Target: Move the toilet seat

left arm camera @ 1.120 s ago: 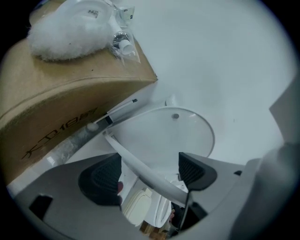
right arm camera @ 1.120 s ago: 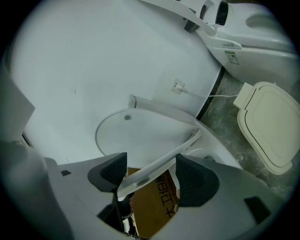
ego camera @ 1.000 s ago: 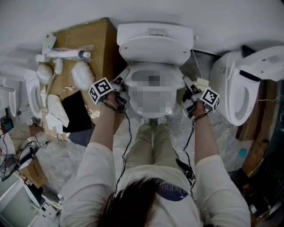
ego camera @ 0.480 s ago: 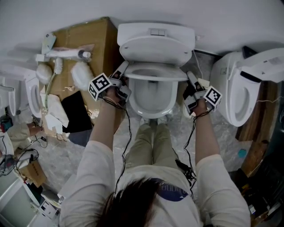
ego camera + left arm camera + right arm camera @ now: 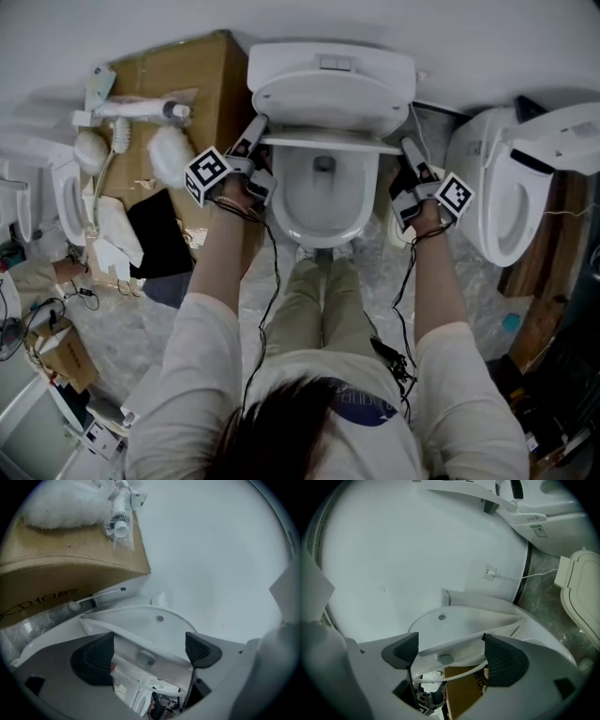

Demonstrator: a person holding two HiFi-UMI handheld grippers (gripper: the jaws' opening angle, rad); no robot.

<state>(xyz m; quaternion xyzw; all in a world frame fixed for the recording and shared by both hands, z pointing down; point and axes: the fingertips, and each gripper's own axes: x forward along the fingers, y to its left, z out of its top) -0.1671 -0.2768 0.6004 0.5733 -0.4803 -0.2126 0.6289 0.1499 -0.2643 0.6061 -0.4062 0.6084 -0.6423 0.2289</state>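
Left gripper (image 5: 256,129) at the left edge of the raised toilet seat (image 5: 328,141); right gripper (image 5: 409,148) at its right edge. Both forearms reach straight forward, flanking the bowl (image 5: 323,202), grippers pointing slightly down. Jaws on both have just been opening and now stand wide. The seat's rim runs between each pair of pads, and neither grips it. Seat tilted up off the bowl, ahead of both grippers. Cardboard box (image 5: 178,84) outboard of the left gripper, second toilet (image 5: 506,187) outboard of the right.
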